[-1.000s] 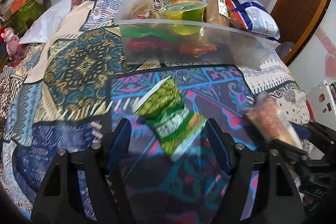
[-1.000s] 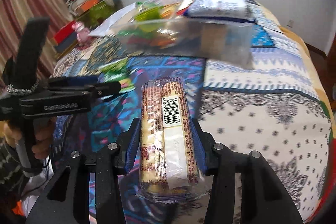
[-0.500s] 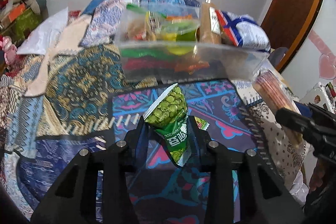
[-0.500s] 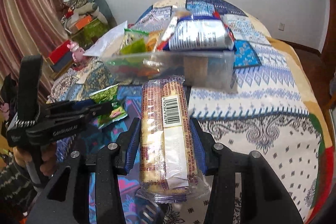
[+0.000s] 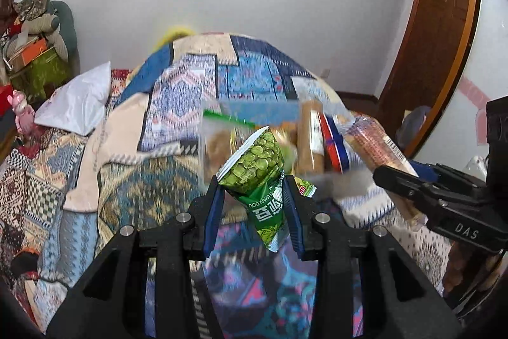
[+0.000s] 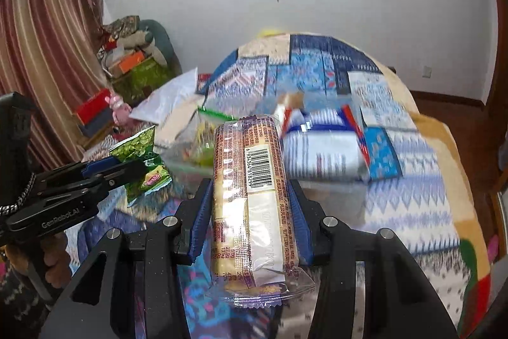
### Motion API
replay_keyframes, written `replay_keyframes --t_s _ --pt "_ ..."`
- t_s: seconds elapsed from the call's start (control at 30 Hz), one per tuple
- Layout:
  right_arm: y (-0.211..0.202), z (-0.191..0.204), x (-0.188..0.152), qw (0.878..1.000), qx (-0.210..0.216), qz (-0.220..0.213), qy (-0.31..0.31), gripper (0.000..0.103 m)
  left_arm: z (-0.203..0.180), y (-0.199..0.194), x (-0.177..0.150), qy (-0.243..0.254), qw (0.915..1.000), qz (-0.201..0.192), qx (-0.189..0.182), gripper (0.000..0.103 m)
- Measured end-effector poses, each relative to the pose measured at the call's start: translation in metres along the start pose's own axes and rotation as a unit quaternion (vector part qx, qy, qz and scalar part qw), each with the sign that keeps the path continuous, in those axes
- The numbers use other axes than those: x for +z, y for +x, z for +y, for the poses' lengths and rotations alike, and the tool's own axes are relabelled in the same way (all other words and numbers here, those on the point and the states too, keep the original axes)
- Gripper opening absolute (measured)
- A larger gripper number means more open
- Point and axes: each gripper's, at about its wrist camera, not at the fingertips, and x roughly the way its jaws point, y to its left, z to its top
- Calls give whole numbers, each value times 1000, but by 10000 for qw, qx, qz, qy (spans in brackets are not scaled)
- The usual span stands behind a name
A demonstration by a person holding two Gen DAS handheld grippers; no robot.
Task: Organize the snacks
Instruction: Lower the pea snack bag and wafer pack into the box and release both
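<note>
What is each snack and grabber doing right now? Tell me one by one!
left gripper: shut on the green pea packet, lifted off the bed.
green pea packet: sealed, held tilted.
right gripper: shut on the biscuit roll.
biscuit roll: sealed, held lengthwise between the fingers.
clear snack box: open, already holding snacks; blurred.
blue-and-white bag: lying across the box.

Green pea packet (image 5: 262,177), tilted, held above bed. Clear-wrapped biscuit roll (image 6: 252,196), barcode up, held lengthwise. Clear snack bin (image 5: 254,129) blurred beyond.
</note>
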Motion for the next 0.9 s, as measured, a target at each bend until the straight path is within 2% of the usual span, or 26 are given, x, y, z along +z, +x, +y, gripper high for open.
replay_keyframes --t_s 0.27,0.53,0.7,0.83,0.9 --pt "30 10 36 9998 -15 -175 -23 43 16 39 28 -15 9999 3 135 37" --pt "73 17 48 10000 -23 -16 -15 43 24 79 27 168 9993 196 278 37" --pt "90 16 47 9999 -74 108 58 44 28 90 24 164 9994 225 196 38" --pt "90 15 47 9998 -102 70 183 46 30 91 21 167 9994 219 218 48" --pt "87 15 47 9997 -104 53 195 53 31 91 21 128 9995 241 185 49"
